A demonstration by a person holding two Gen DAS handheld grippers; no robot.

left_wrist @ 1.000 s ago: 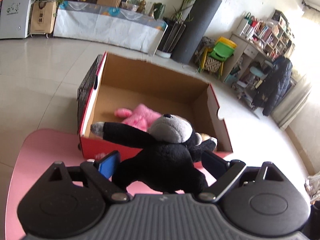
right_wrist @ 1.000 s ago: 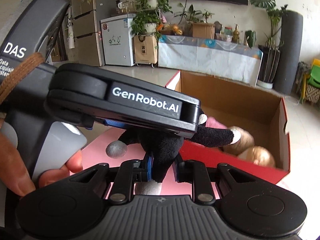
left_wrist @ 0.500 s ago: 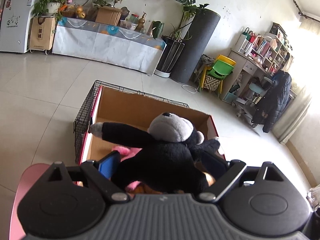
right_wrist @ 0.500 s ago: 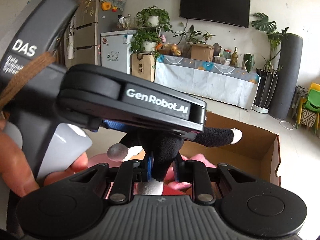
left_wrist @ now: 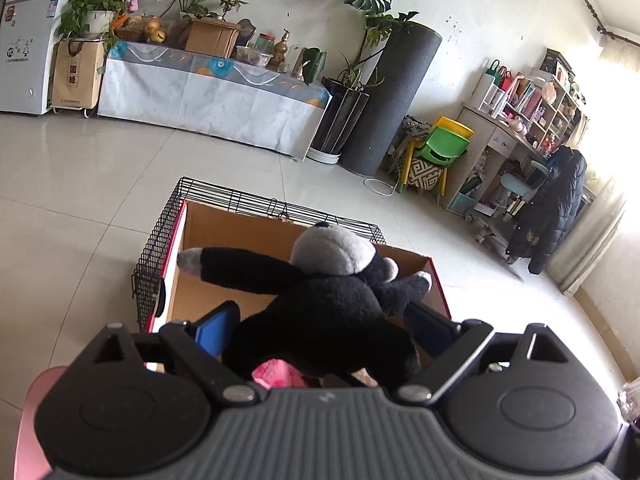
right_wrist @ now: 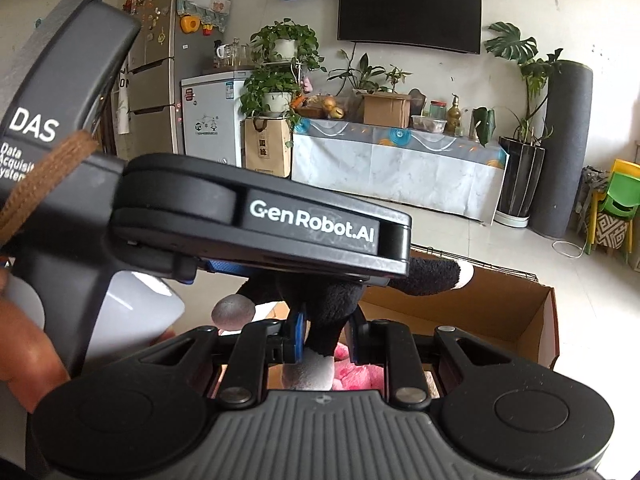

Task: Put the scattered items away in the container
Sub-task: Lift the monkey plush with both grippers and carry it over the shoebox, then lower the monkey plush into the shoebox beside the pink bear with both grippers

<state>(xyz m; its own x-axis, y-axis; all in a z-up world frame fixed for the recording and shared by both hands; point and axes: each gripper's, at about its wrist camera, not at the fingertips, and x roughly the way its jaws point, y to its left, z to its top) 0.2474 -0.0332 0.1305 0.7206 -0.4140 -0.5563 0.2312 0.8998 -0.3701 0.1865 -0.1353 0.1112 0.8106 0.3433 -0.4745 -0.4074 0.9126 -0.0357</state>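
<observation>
- Right now, the left tool (left_wrist: 320, 328) is holding the black toy monkey (left_wrist: 320, 308) by its body, with a blue pad pressing on each side.
- The right tool (right_wrist: 324, 336) is squeezing shut on one of the monkey's legs, and the grey foot is sticking out under the pads.
- The monkey is hanging in the air over the open cardboard box (left_wrist: 240, 232), with its arms spreading out to both sides.
- A pink plush toy (left_wrist: 276, 374) is lying inside the box, right under the monkey.
- A black wire rack (left_wrist: 160, 248) is standing against the far and left sides of the box.
- A corner of the pink desk (left_wrist: 36, 420) is peeking out at the lower left.
- A hand (right_wrist: 24, 352) is gripping the left tool's handle.
</observation>
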